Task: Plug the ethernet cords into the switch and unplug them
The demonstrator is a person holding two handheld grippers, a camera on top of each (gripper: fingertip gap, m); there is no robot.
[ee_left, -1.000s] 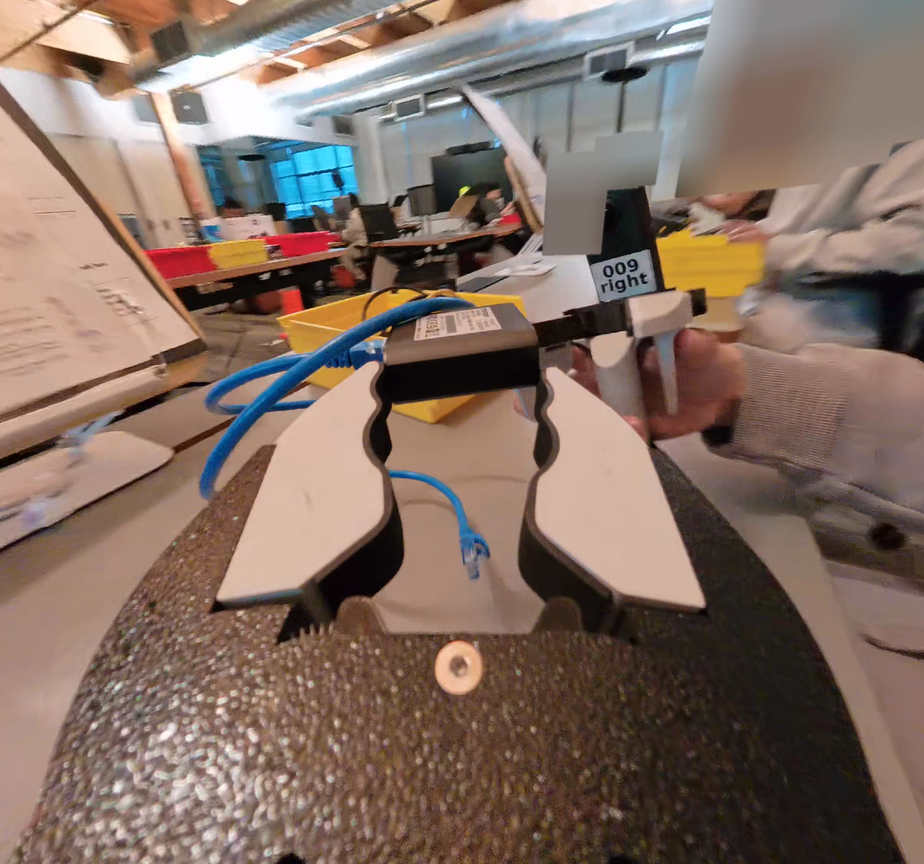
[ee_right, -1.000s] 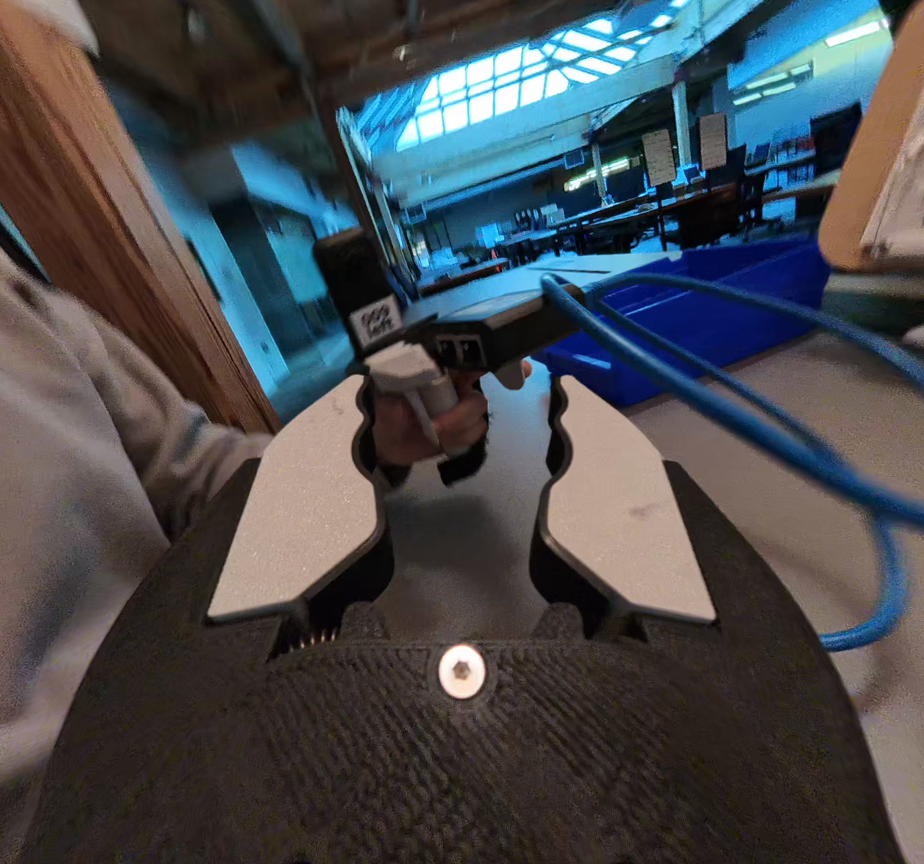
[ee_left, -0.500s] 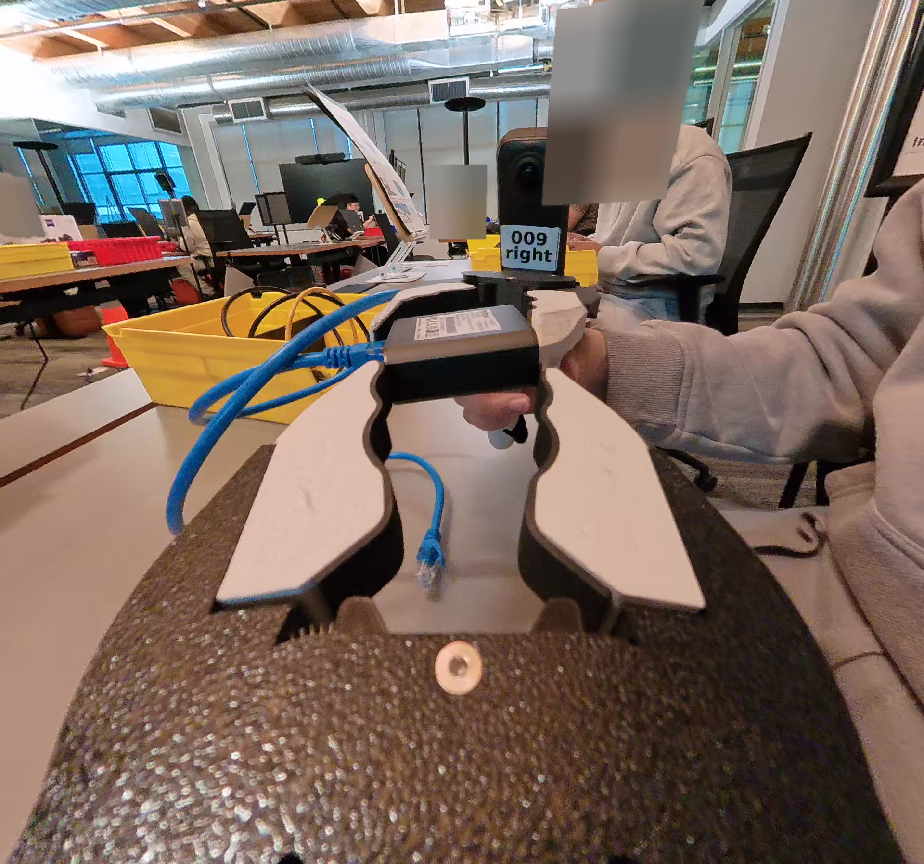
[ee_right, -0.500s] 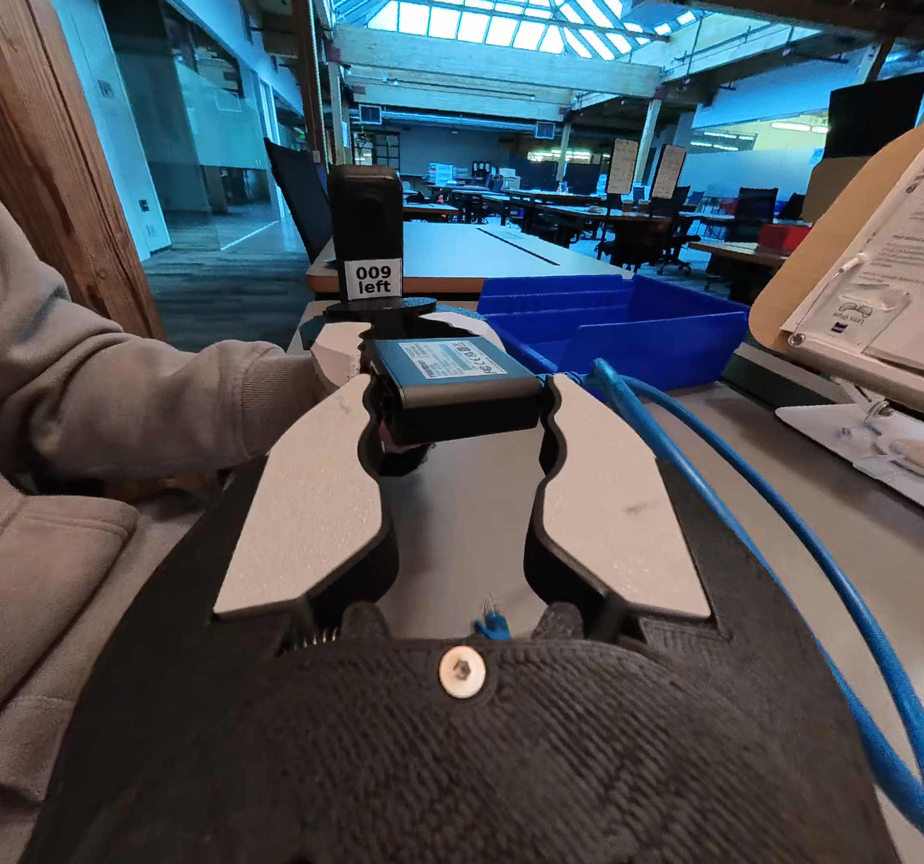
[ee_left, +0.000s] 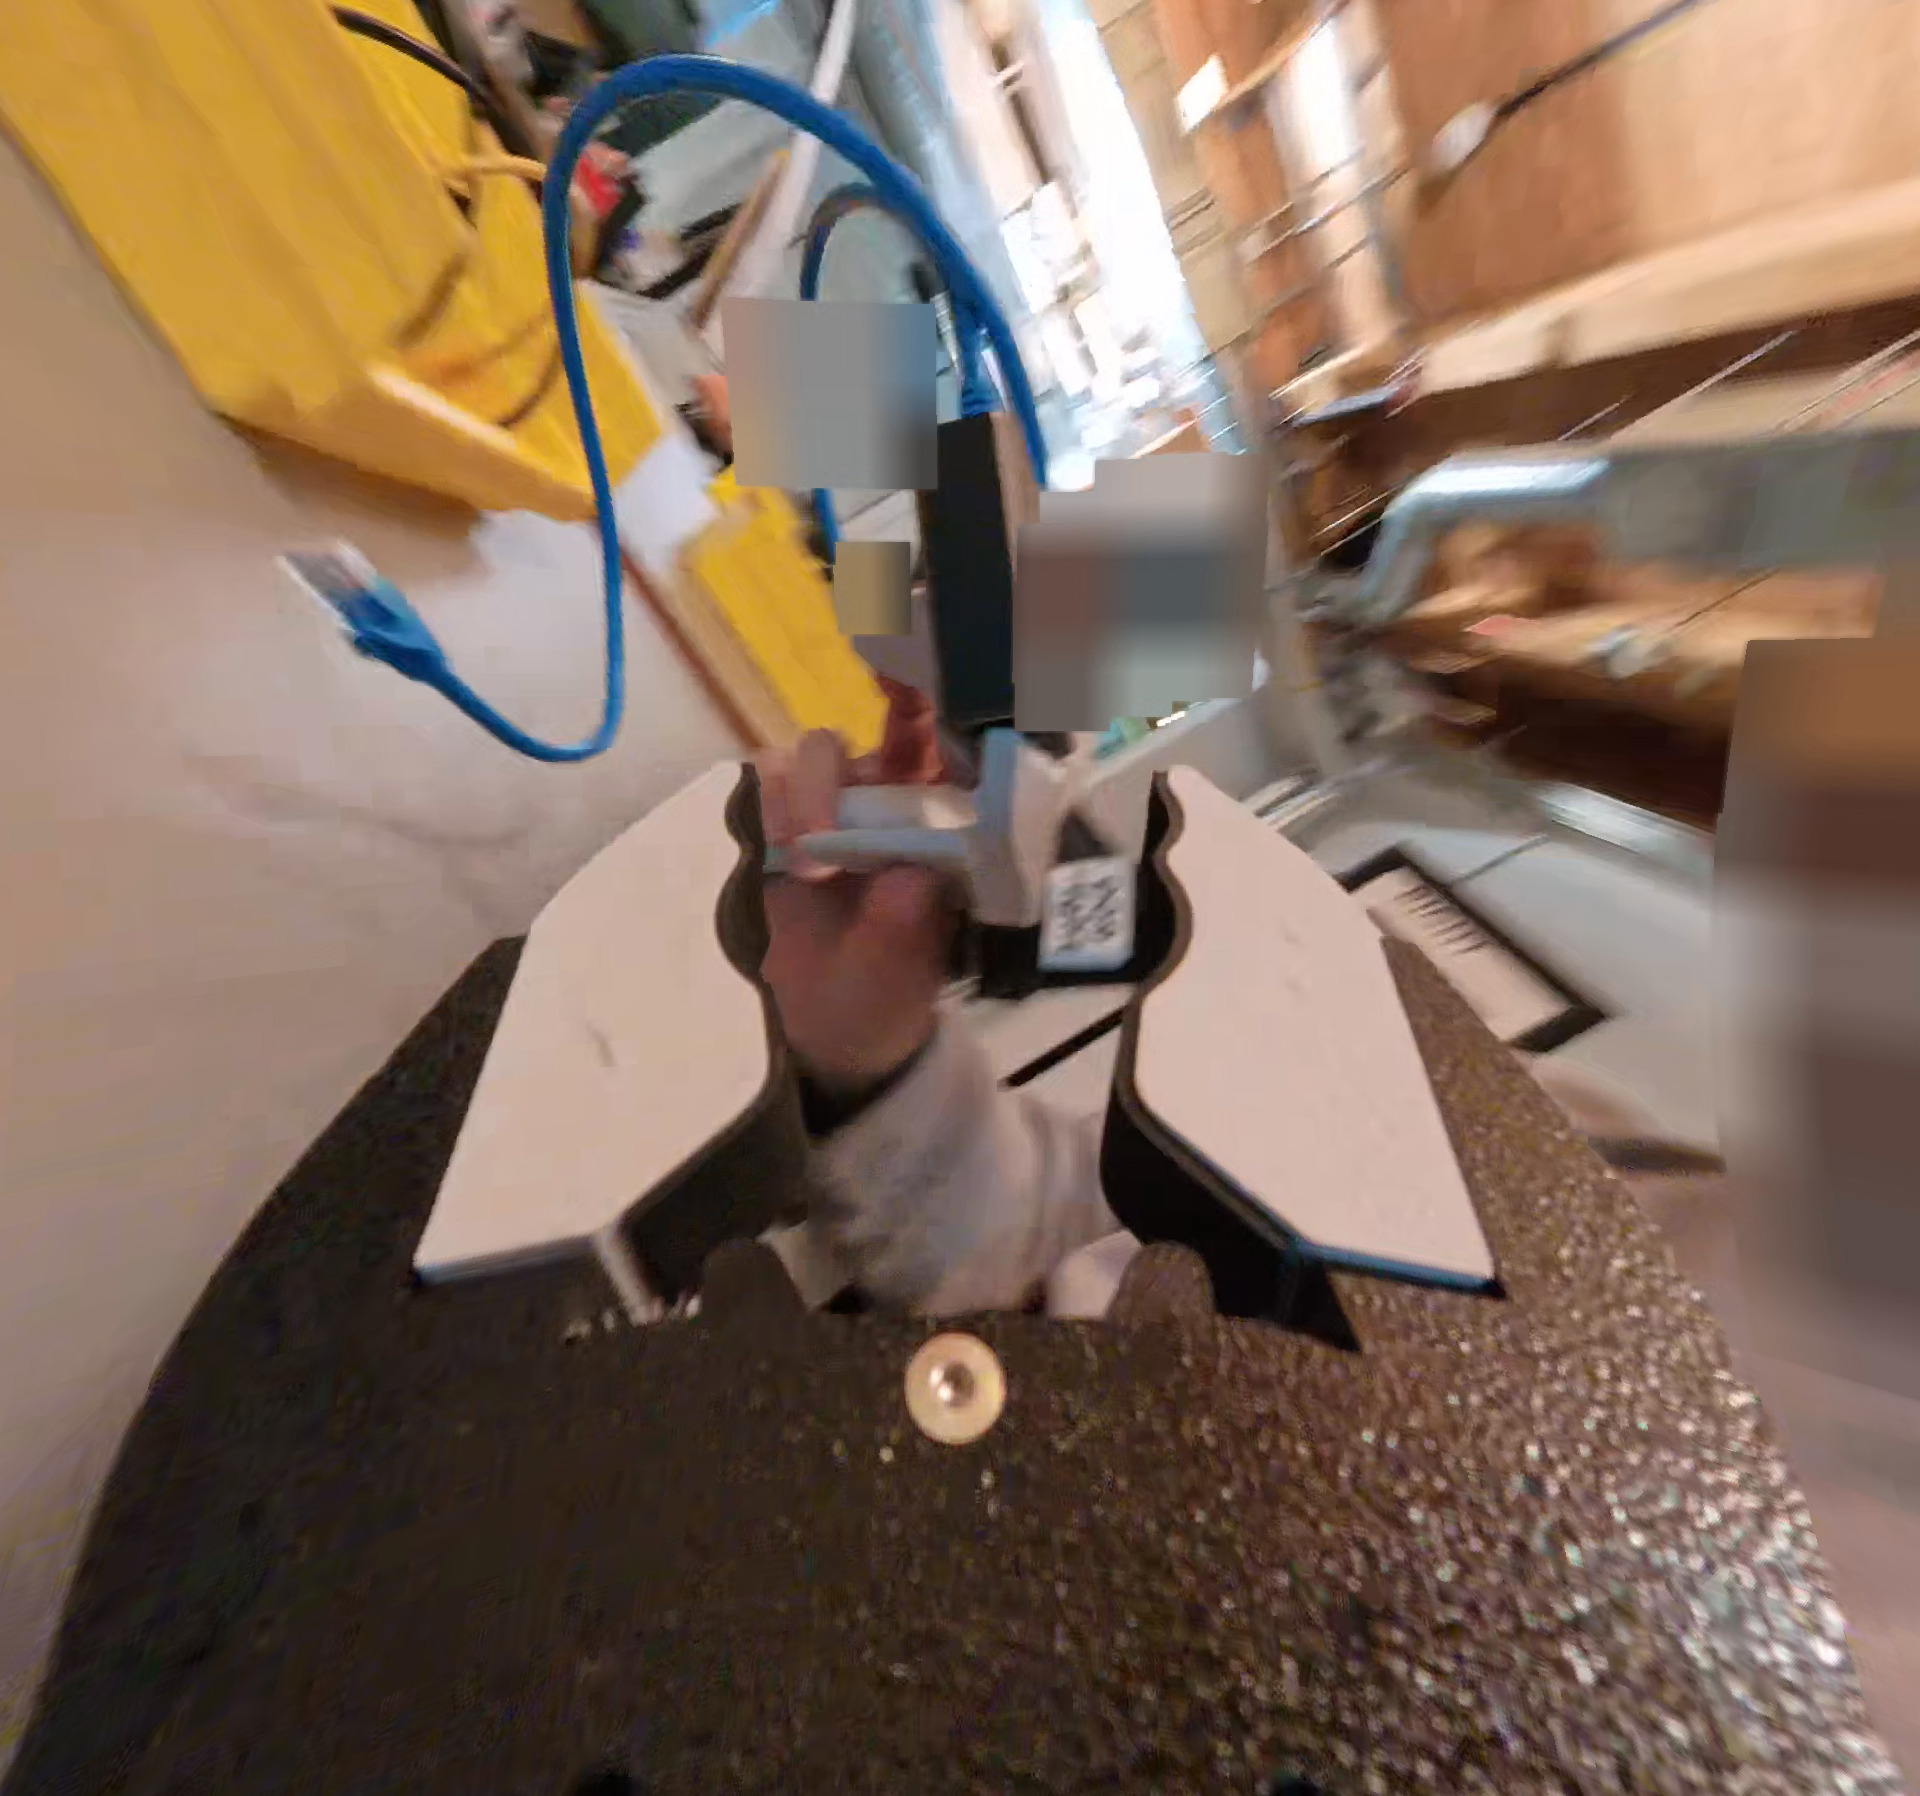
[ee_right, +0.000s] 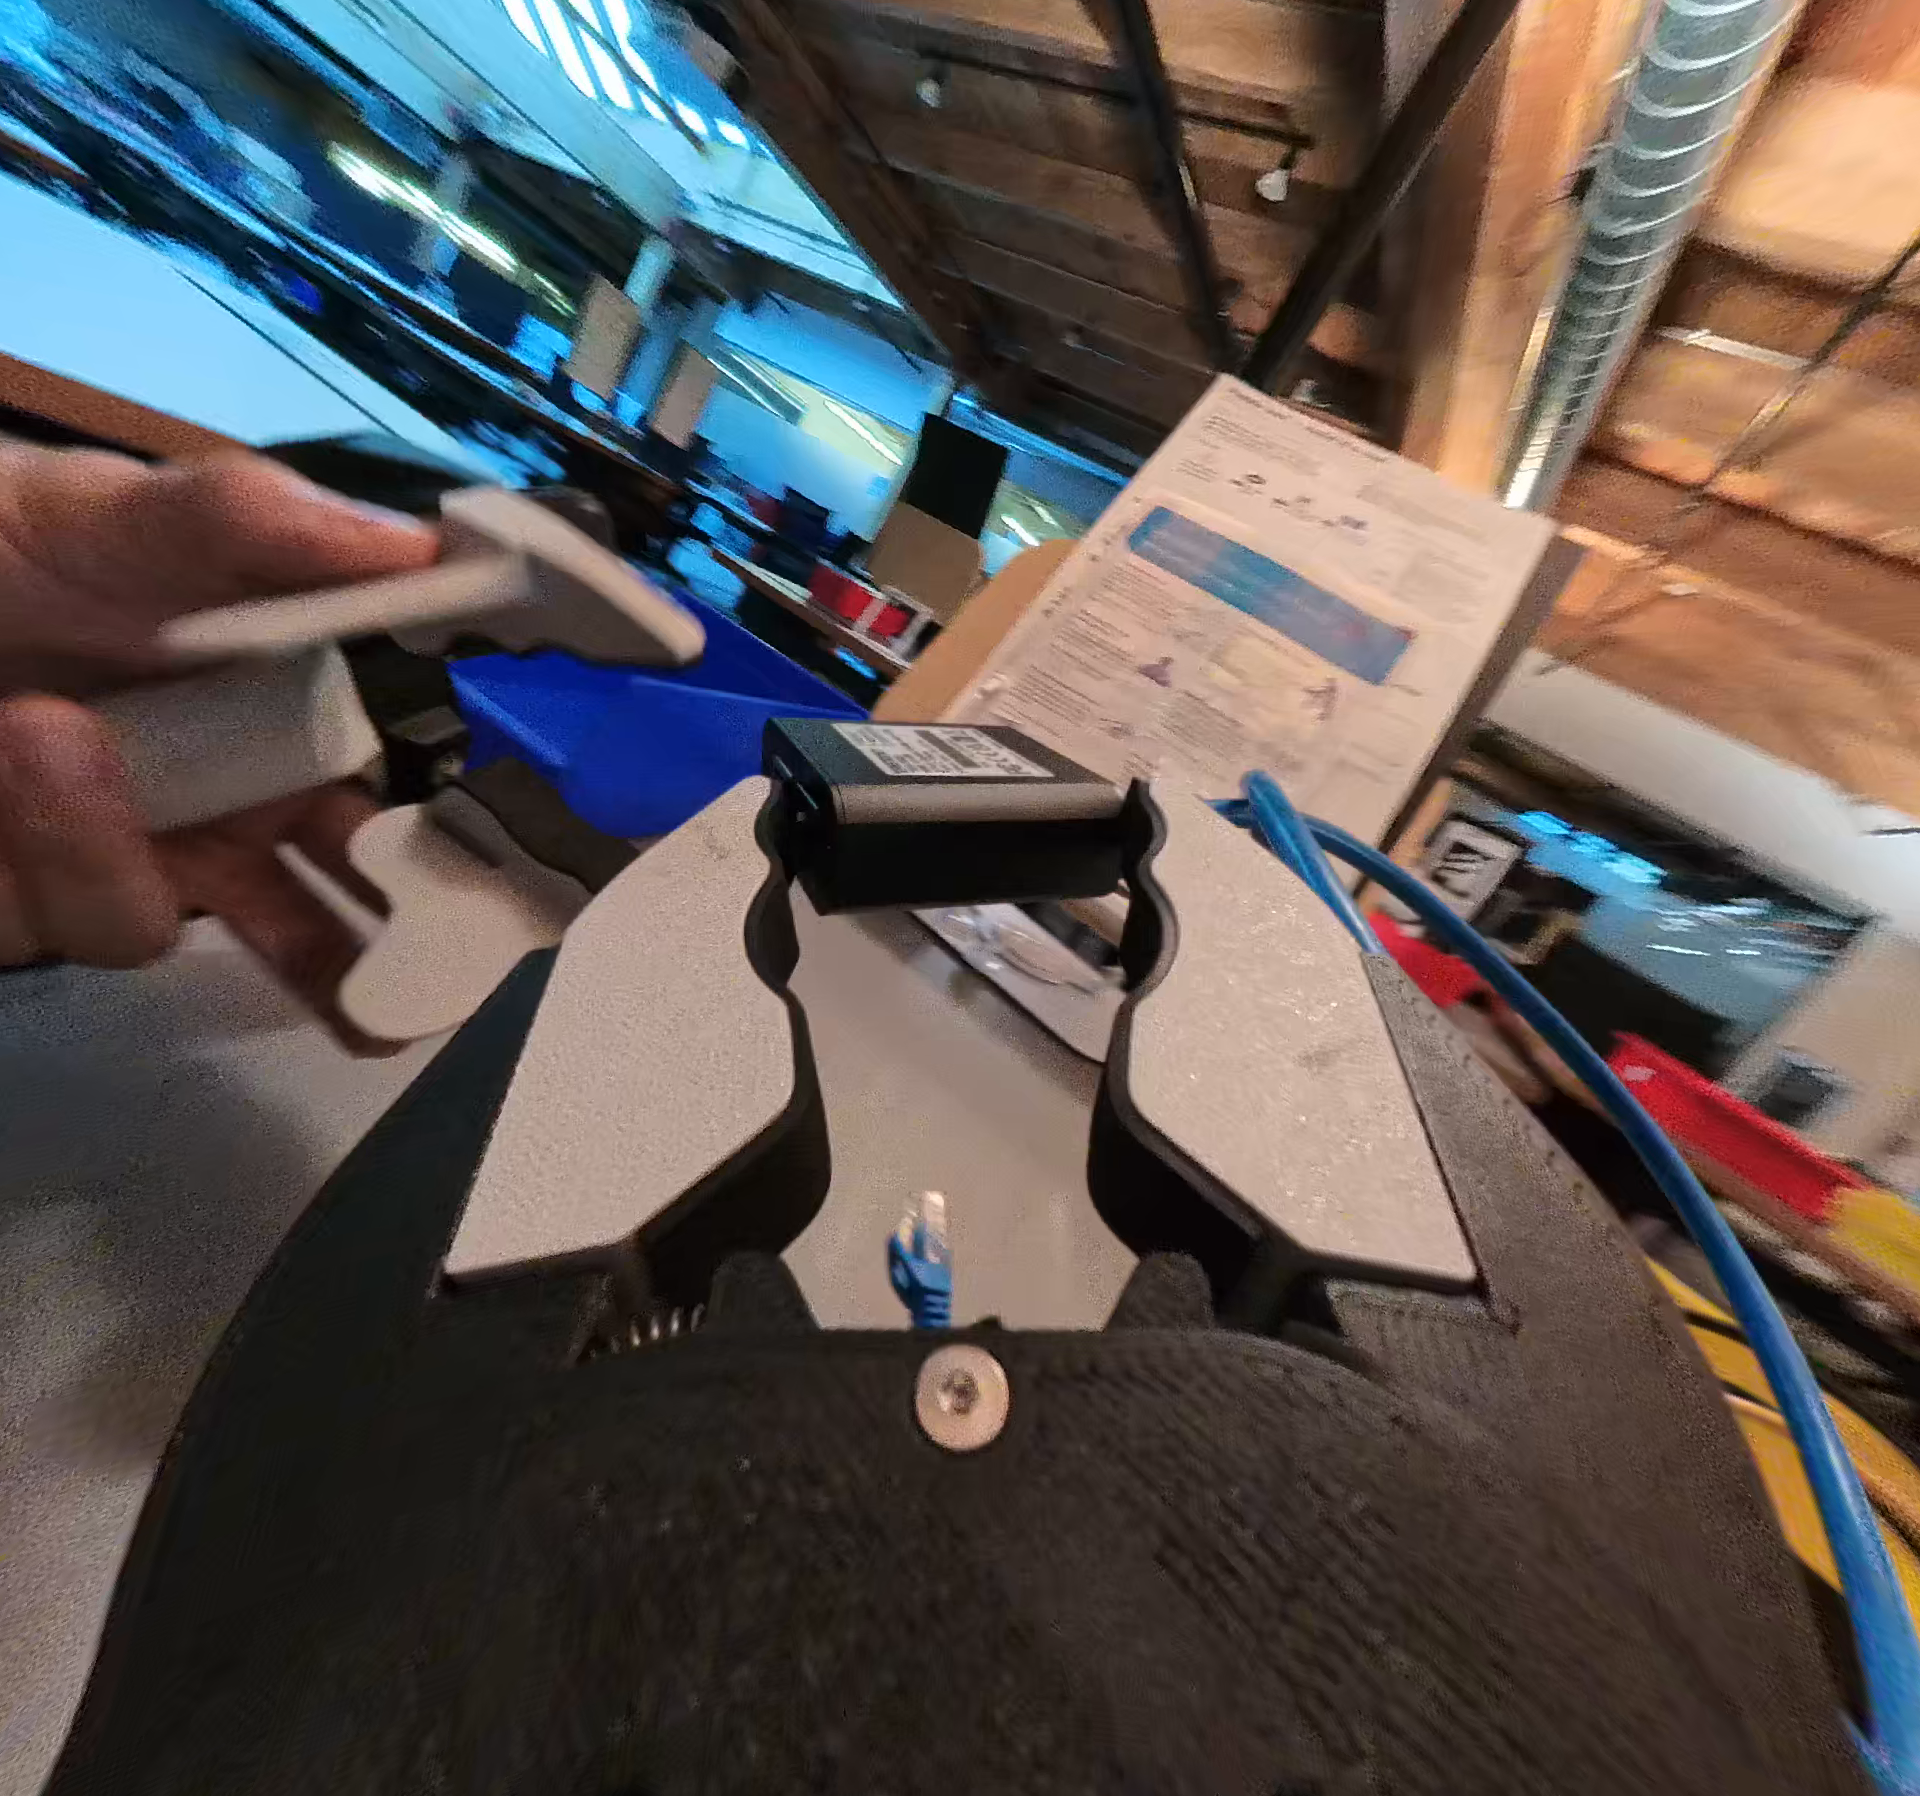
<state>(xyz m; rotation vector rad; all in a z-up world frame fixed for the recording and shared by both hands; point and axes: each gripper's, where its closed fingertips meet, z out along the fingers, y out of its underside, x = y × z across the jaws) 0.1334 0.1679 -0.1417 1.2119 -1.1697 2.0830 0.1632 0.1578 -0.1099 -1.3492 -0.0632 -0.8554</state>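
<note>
Switch (ee_right: 961, 816): small black box, clamped between right gripper (ee_right: 961, 873) fingertips, held above table (ee_right: 187, 1175). Left gripper (ee_left: 951, 873): jaws spread, empty. Blue ethernet cord (ee_left: 582, 375): one end plugged, free plug (ee_left: 364, 608) dangling (risk: swinging cable tugs switch askew).

- switch (ee_right: 951, 816): black, with a white label on top;
- cord (ee_left: 582, 396): bright blue, its loose plug (ee_left: 353, 593) blue with a clear tip;
- bins: one yellow (ee_left: 260, 188), one deep blue (ee_right: 634, 738);
- gripper fingers (ee_right: 1278, 1060): pale grey with black edges
</note>
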